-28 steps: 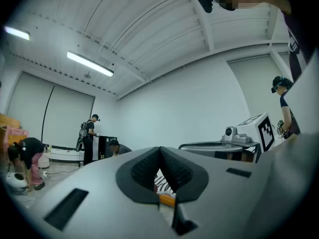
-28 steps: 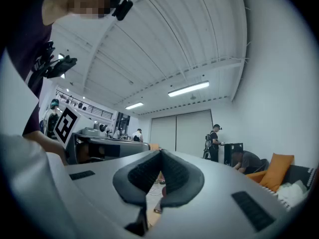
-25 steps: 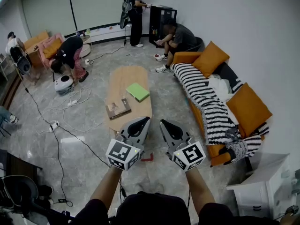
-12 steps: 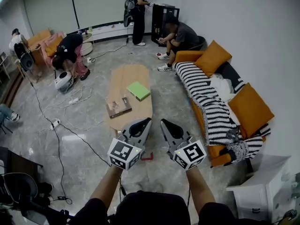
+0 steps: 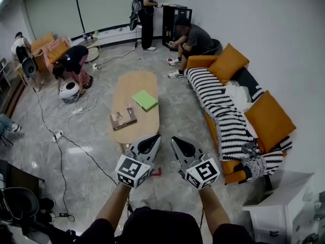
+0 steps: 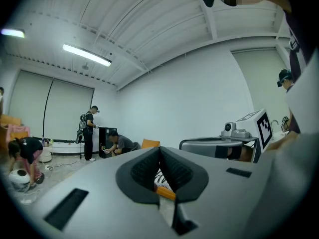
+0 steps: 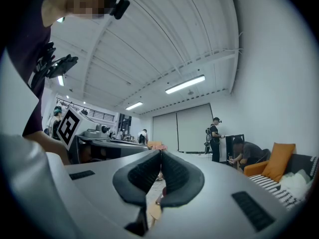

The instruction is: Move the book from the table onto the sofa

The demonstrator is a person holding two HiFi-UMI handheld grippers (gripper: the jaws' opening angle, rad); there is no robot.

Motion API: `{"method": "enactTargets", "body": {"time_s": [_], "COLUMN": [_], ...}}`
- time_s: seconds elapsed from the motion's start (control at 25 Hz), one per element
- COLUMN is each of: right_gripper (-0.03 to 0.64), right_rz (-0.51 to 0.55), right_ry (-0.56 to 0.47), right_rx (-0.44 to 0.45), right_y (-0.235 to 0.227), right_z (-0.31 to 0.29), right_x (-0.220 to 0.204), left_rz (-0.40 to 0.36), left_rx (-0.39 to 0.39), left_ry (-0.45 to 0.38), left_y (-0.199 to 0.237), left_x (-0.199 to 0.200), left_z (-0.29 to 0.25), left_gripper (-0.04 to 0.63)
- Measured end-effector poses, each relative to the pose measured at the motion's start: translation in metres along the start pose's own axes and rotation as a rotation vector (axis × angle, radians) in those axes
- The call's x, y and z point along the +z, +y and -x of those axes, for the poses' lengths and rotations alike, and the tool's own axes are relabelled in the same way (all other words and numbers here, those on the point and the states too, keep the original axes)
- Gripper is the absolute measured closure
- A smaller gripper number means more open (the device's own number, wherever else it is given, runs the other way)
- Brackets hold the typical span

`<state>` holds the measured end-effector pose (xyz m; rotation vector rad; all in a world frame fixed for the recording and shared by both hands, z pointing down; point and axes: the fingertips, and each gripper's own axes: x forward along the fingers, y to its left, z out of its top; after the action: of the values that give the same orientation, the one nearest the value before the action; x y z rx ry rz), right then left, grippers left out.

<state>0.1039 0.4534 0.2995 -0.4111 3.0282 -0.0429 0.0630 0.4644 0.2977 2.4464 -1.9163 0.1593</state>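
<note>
My left gripper point(image 5: 149, 142) and right gripper point(image 5: 180, 145), jaws clenched empty, hover near the oval wooden desk point(image 5: 134, 83) carrying a flat green book point(image 5: 144, 100).

The head view looks steeply down on the long oval wooden counter point(image 5: 136, 83) and orange sofa point(image 5: 200, 62) at right, while both gripper views face level toward the far black cabinet point(image 5: 167, 24), shared by all.

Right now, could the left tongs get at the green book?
Probably not yet: the left tongs hang shut, short of the table, and the green book lies farther up it. Nothing blocks the path.
</note>
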Motion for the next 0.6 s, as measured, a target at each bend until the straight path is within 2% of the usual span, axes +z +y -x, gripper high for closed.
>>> {"method": "enactTargets", "body": {"time_s": [0.28, 0.6], "right_gripper": [0.592, 0.592], "right_rz": [-0.033, -0.05], "right_ry": [0.012, 0.019], "right_rx": [-0.004, -0.012], "right_y": [-0.023, -0.05], "right_z": [0.011, -0.001], "right_x": [-0.015, -0.026], "left_rz": [0.016, 0.029], "left_rx": [-0.006, -0.002], "left_ry": [0.032, 0.043], "left_y": [-0.012, 0.004], "left_x": [-0.013, -0.021], "left_z": [-0.026, -0.052], "left_gripper": [0.58, 0.58]}}
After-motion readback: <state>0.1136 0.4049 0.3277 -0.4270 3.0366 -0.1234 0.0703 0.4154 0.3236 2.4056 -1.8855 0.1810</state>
